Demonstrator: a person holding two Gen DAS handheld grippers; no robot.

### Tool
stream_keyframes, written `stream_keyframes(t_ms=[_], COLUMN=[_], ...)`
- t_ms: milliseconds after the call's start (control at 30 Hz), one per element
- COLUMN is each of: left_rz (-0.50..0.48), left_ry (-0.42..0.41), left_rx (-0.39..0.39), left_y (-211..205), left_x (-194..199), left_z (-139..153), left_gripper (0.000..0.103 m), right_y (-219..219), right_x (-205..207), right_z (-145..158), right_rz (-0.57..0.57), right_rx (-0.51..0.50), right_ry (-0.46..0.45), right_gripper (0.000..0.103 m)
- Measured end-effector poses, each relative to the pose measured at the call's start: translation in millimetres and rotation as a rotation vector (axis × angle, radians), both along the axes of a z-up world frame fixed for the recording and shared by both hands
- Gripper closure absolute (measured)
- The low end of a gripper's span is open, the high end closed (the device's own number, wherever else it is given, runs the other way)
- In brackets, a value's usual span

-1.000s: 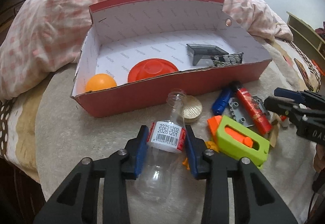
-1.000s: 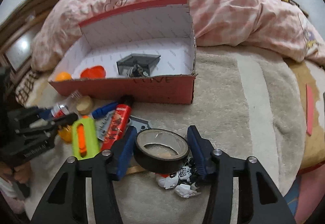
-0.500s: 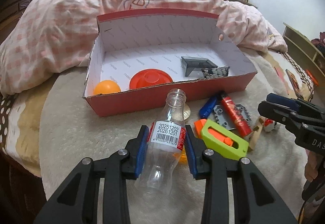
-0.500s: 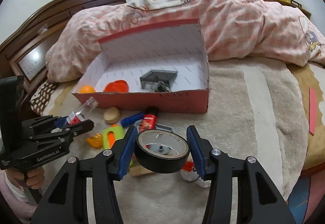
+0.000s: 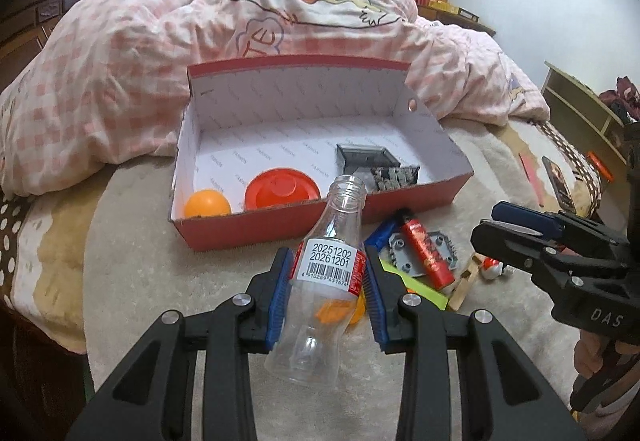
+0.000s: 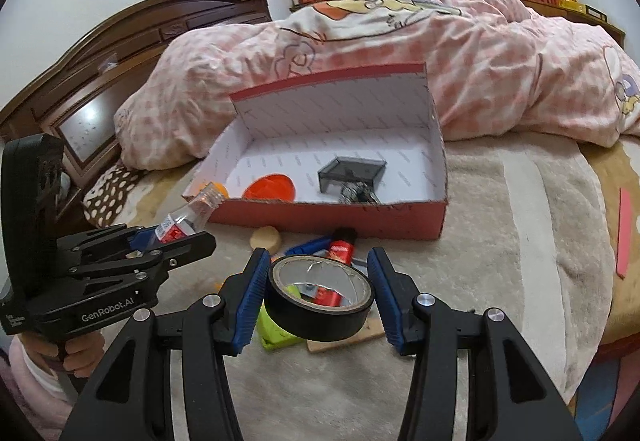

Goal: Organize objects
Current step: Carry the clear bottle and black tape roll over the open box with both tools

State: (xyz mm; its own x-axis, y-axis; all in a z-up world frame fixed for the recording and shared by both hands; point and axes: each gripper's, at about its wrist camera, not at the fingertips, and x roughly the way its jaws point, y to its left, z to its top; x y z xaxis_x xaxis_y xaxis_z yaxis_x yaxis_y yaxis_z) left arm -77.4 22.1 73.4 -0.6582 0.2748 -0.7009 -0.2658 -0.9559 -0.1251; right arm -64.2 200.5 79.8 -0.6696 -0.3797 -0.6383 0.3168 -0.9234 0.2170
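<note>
Ribbed blue pads of the left gripper [image 5: 326, 283] pinch a clear plastic bottle [image 5: 320, 305] at its labelled waist. The right gripper [image 6: 316, 295] clamps a glossy black tape roll [image 6: 318, 311], both above the fleecy blanket [image 6: 500, 225] before the red cardboard box [image 6: 332, 219].

Both grippers angle downward side by side, the left gripper [image 5: 327, 283] and right gripper [image 6: 316, 295] each clamped shut on a load

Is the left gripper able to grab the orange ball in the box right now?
Probably not yet. The left gripper is shut on the clear bottle, so its jaws are full. The orange ball sits uncovered in the red box, so dropping the bottle first should free the way.
</note>
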Motion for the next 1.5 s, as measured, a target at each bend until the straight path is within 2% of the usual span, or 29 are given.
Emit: stream_keyframes(t_ms=[333,833,1133,1500], left_rz=[0.001,0.008,0.018,0.034], left_ry=[0.018,0.046,0.041,0.014], left_rx=[0.007,-0.011,-0.016,-0.021], left_y=[0,1,0,1], left_x=[-12,-31,-46,-67], left_z=[16,31,31,22], left_gripper=[0.069,0.069,0.069,0.069], right_y=[-8,-17,-21,-24], right_x=[-11,-33,-52,-72], right_z=[21,30,37,25], right_rz=[0.027,0.046,0.045,0.052], right_rx=[-0.012,-0.009,-0.012,-0.011], right_ry=[0.028,0.037,0.038,0.01], right_gripper=[0.052,0.052,0.052,0.052])
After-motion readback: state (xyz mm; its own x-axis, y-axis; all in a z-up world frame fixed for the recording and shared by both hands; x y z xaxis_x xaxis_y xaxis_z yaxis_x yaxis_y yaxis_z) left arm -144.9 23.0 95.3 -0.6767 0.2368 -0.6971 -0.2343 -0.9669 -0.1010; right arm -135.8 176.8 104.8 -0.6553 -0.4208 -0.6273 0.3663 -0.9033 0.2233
